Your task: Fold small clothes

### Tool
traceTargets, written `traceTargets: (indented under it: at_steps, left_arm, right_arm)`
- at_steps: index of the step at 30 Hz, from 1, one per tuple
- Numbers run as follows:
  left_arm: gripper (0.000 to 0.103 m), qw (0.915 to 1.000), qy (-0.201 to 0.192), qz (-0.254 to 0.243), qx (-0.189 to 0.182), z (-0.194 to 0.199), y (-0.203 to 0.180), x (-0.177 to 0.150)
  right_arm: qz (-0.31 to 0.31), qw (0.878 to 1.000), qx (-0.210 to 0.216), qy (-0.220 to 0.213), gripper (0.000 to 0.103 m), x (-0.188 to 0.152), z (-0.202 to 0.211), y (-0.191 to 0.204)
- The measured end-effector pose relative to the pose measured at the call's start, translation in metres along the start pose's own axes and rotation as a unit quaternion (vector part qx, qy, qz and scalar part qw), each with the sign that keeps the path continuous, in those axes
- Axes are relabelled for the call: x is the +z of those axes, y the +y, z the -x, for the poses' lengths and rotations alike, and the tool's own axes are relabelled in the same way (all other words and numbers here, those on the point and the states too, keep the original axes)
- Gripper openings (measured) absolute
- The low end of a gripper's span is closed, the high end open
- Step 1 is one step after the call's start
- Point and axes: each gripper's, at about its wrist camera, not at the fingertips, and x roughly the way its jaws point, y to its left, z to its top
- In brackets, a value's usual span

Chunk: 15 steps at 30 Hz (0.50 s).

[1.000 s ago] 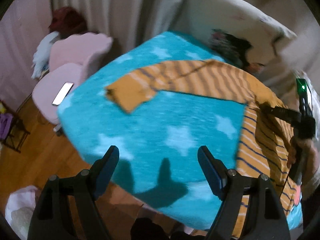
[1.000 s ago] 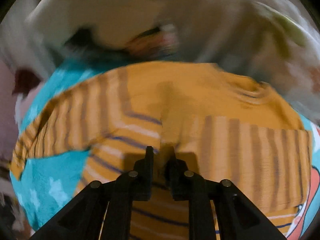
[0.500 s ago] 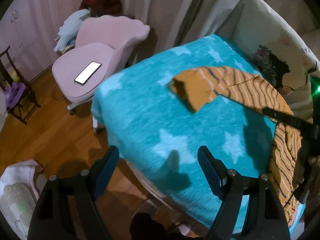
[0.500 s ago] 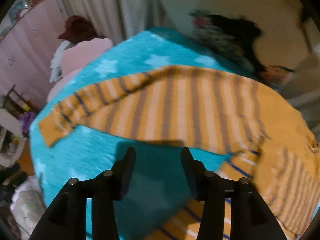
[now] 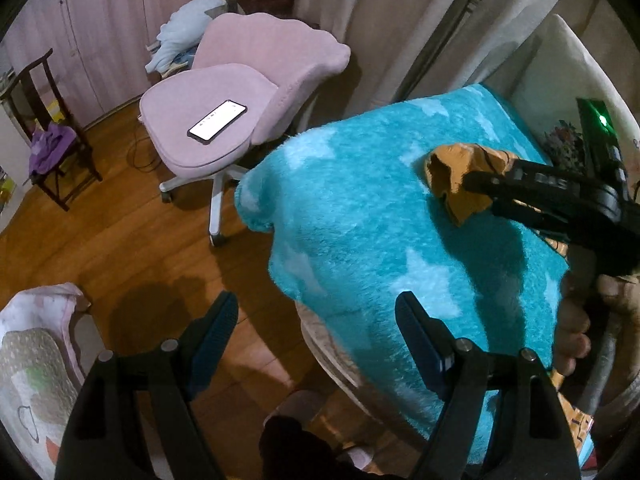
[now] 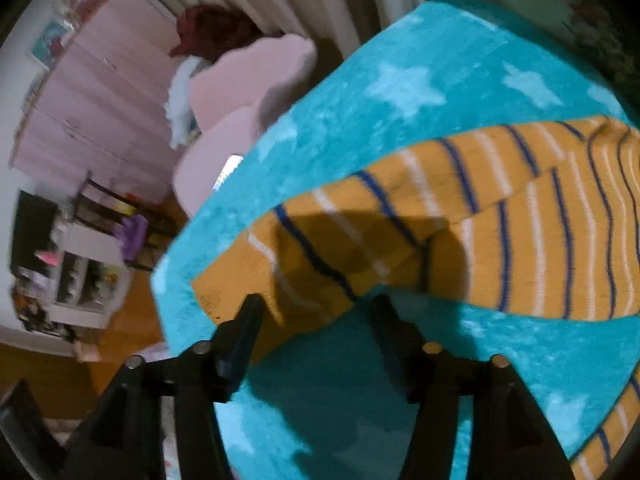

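The orange striped shirt (image 6: 500, 216) lies spread on a turquoise star-patterned blanket (image 5: 360, 208) that covers the surface the clothes rest on, its long sleeve (image 6: 340, 240) stretched out toward the blanket's corner, with thin dark blue and white stripes running across the orange cloth. In the right wrist view the right gripper (image 6: 316, 312) hangs just over the cuff end of that sleeve; its jaws have just been opening and now stand apart, the sleeve end lying below the gap between them with neither pad pressing on the cloth. The left wrist view shows the same gripper from the side, its black fingers (image 5: 492, 184) reaching in from the right over the crumpled cuff, with the person's hand (image 5: 576, 320) gripping its handle at the right edge. The left gripper (image 5: 316, 320) hovers above the near edge of the blanket, jaws spread wide and nothing between them, one finger over the wooden floor (image 5: 132, 248) and the other over the blanket. Well apart from the shirt, beyond the blanket's corner, stands a pink chair (image 5: 248, 92) with a phone (image 5: 218, 121) lying face up on its seat, its screen lit. Pale curtains (image 5: 384, 20) hang behind
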Motion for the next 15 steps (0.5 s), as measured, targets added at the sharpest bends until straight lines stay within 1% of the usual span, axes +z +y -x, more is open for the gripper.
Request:
traceTargets:
  at_steps: [1,2,3,4,6,9,10,12,14,15]
  left_arm:
    - [0.08,1.0,0.001,0.0,-0.001,-0.001,0.0,0.0]
    - [0.08,1.0,0.001,-0.001,-0.002,0.0,0.0,0.0]
    - [0.08,1.0,0.001,-0.002,-0.003,0.0,-0.001,0.0]
    - [0.08,1.0,0.0,-0.003,-0.004,0.001,-0.001,0.0]
    - [0.08,0.9999,-0.003,-0.01,-0.009,0.004,-0.005,-0.001]
    - [0.08,0.9996,-0.005,-0.024,-0.015,0.005,-0.016,0.0]
    - [0.08,0.9994,-0.005,-0.029,-0.018,0.005,-0.022,0.0]
    - [0.08,0.9989,-0.005,-0.039,-0.027,0.007,-0.037,0.001]
    - [0.08,0.9976,-0.015,-0.056,-0.038,0.013,-0.06,-0.001]
    - [0.08,0.997,-0.019,-0.062,-0.041,0.016,-0.069,-0.003]
  right_arm:
    - [0.006,1.0,-0.013,-0.001,0.067,0.001,-0.003,0.005]
    - [0.012,1.0,-0.025,-0.006,0.062,0.001,-0.004,0.01]
    - [0.015,1.0,-0.025,-0.006,0.029,0.002,-0.004,0.012]
    - [0.019,1.0,-0.023,-0.002,0.013,0.002,-0.006,0.014]
    - [0.013,1.0,-0.014,-0.009,0.012,0.001,0.002,0.012]
    - [0.03,0.999,-0.011,-0.042,0.011,-0.008,0.038,0.007]
    - [0.039,0.998,-0.014,-0.056,0.011,-0.014,0.055,0.002]
    - [0.046,0.996,-0.024,-0.076,0.011,-0.024,0.088,-0.015]
    - [0.039,0.994,-0.037,-0.096,0.011,-0.04,0.127,-0.044]
    - [0.031,0.993,-0.049,-0.105,0.011,-0.049,0.147,-0.064]
